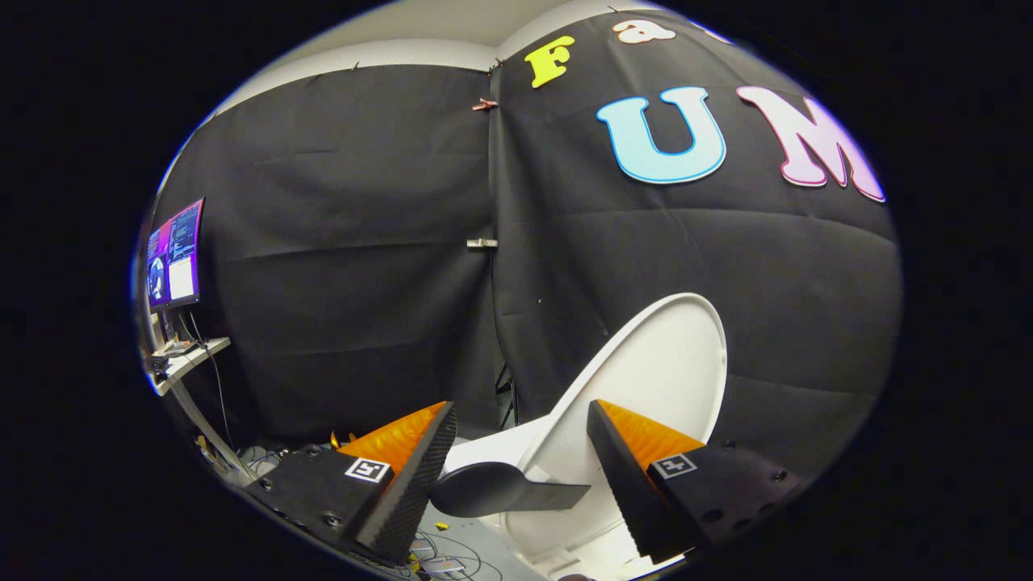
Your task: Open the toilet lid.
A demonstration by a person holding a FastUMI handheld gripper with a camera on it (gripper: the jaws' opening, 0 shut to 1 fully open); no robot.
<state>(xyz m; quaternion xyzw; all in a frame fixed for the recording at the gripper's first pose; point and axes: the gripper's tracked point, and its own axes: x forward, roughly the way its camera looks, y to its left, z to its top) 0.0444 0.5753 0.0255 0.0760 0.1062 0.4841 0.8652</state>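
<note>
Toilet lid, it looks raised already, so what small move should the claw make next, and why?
Probably draw the claw straight back. The toilet lid already stands raised, leaning toward the black cloth wall, and the open fingers are apart with nothing pressed between them, so pushing further seems unnecessary.

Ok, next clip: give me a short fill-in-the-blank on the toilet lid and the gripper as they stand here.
1. The white toilet lid stands ____, leaning toward the black cloth wall.
2. The gripper has its fingers ____, pressing on nothing.
3. The lid shows between and beyond the fingers, nearer the ____ finger.
4. A monitor sits on a ____ beside the wall.

Missing words: raised; open; right; shelf
</note>
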